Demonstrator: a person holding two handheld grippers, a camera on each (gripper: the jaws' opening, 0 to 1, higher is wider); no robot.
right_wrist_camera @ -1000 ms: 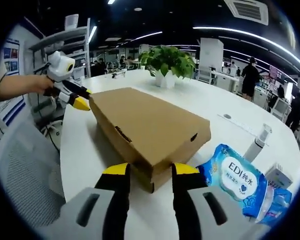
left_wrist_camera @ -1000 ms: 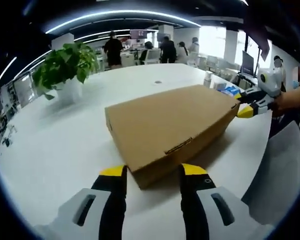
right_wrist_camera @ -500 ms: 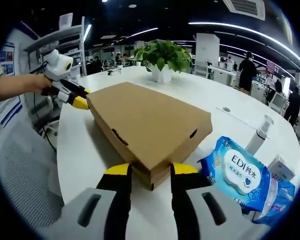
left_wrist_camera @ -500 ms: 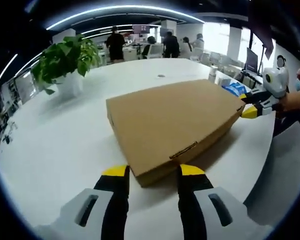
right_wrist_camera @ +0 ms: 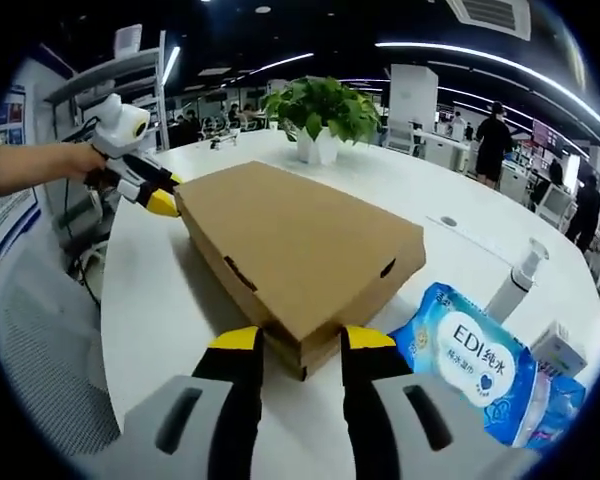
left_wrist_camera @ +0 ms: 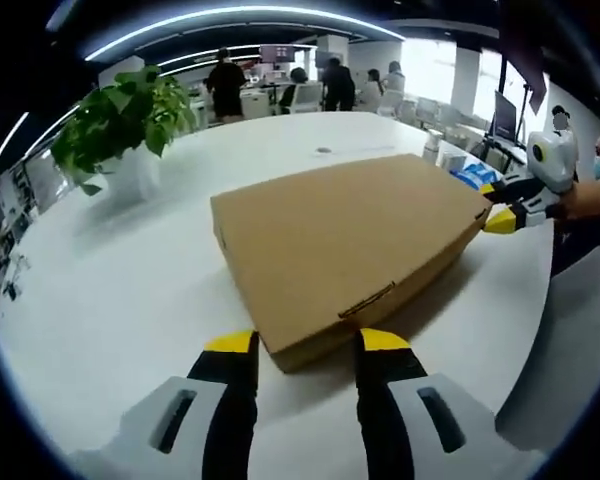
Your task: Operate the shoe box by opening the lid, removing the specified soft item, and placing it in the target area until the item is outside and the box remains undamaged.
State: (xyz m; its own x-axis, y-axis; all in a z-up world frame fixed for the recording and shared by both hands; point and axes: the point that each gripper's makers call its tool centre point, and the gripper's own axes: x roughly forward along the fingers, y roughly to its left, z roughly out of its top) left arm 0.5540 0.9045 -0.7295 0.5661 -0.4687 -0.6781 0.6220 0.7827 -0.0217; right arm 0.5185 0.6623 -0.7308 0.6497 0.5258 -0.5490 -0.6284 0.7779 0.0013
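Note:
A closed brown cardboard shoe box (left_wrist_camera: 345, 240) lies flat on the white table (left_wrist_camera: 130, 290), lid down. My left gripper (left_wrist_camera: 305, 345) is open, its yellow-tipped jaws straddling the box's near corner. At the opposite corner, my right gripper (left_wrist_camera: 502, 208) comes in from the right of the left gripper view, held by a hand. In the right gripper view, the same box (right_wrist_camera: 300, 245) fills the middle. My right gripper (right_wrist_camera: 300, 342) stands open around its near corner, and the left gripper (right_wrist_camera: 152, 195) meets the far corner. The box's contents are hidden.
A blue pack of wet wipes (right_wrist_camera: 470, 350) lies right of the box, with a white pump bottle (right_wrist_camera: 510, 285) behind it. A potted plant (left_wrist_camera: 125, 125) stands at the table's far side. A grey chair (right_wrist_camera: 40, 360) is at the table edge. People stand in the background.
Almost nothing has changed. Both grippers stay at opposite corners of the closed box, and both views have shifted only slightly.

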